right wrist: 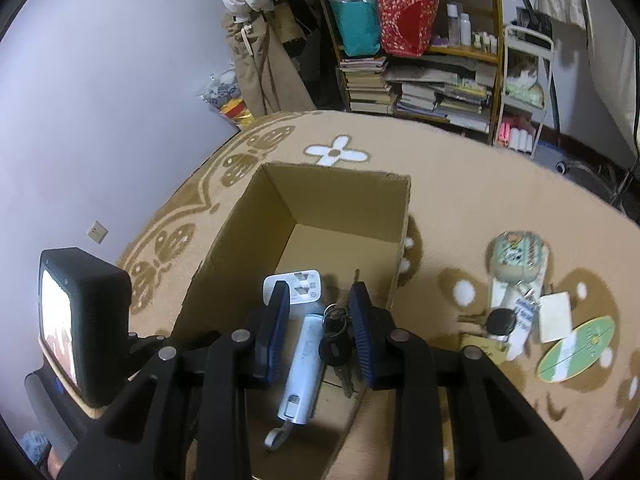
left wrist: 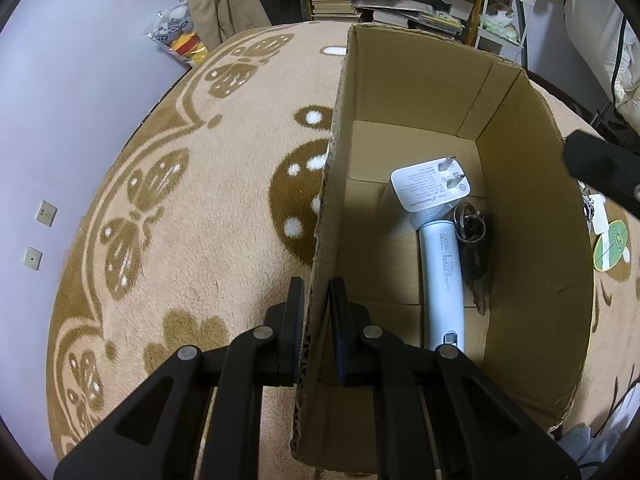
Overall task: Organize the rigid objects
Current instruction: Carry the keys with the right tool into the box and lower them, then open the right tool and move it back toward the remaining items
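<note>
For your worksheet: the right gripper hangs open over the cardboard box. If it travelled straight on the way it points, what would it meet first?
Probably the pale blue cylindrical power bank and the bunch of dark keys on a ring, both framed between the open right gripper fingers, inside the brown cardboard box. Depth is uncertain.

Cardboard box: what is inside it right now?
Inside the cardboard box lie a white charger plug, a pale blue power bank and a bunch of keys. The left gripper straddles the box wall; the near floor corner is hidden.
</note>
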A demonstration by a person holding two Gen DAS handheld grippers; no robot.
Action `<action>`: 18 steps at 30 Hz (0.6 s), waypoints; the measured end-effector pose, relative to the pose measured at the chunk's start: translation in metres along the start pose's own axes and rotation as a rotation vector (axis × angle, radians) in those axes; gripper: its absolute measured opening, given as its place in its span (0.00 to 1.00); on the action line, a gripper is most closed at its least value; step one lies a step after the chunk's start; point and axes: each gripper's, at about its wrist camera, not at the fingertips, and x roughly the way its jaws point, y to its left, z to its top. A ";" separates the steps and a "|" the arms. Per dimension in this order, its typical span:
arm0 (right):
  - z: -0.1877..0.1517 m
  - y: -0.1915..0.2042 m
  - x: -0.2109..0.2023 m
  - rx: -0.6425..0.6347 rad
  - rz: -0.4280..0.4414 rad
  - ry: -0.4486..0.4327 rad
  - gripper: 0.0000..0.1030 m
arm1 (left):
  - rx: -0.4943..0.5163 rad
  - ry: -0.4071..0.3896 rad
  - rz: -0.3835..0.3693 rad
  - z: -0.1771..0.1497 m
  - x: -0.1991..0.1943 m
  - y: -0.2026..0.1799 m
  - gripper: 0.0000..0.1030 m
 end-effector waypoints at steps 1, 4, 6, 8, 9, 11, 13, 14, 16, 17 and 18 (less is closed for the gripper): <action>0.001 0.001 -0.002 -0.010 -0.007 -0.002 0.34 | 0.002 -0.001 0.002 0.000 0.000 0.000 0.11; 0.004 0.000 -0.013 -0.036 -0.029 -0.022 0.55 | 0.007 -0.003 0.006 -0.001 0.000 -0.001 0.11; 0.006 -0.002 -0.021 -0.044 -0.039 -0.047 0.61 | 0.008 -0.005 0.007 -0.001 0.000 -0.001 0.11; 0.009 -0.008 -0.027 -0.043 -0.055 -0.054 0.67 | 0.008 -0.006 0.007 -0.001 0.000 -0.002 0.11; 0.011 -0.013 -0.029 -0.039 -0.071 -0.052 0.70 | 0.009 -0.006 0.007 -0.001 0.000 -0.002 0.11; 0.013 -0.022 -0.033 -0.032 -0.097 -0.058 0.81 | 0.009 -0.007 0.008 -0.001 -0.001 -0.002 0.11; 0.014 -0.034 -0.037 -0.024 -0.124 -0.070 0.82 | 0.010 -0.007 0.008 -0.002 -0.001 -0.002 0.11; 0.015 -0.040 -0.038 -0.018 -0.136 -0.071 0.82 | 0.010 -0.007 0.009 -0.002 -0.001 -0.002 0.11; 0.016 -0.055 -0.040 0.002 -0.157 -0.065 0.82 | 0.010 -0.007 0.009 -0.002 -0.002 -0.002 0.11; 0.016 -0.060 -0.040 0.011 -0.163 -0.062 0.82 | 0.009 -0.007 0.009 -0.002 -0.002 -0.002 0.11; 0.015 -0.069 -0.040 0.023 -0.174 -0.056 0.82 | 0.009 -0.007 0.009 -0.002 -0.002 -0.002 0.11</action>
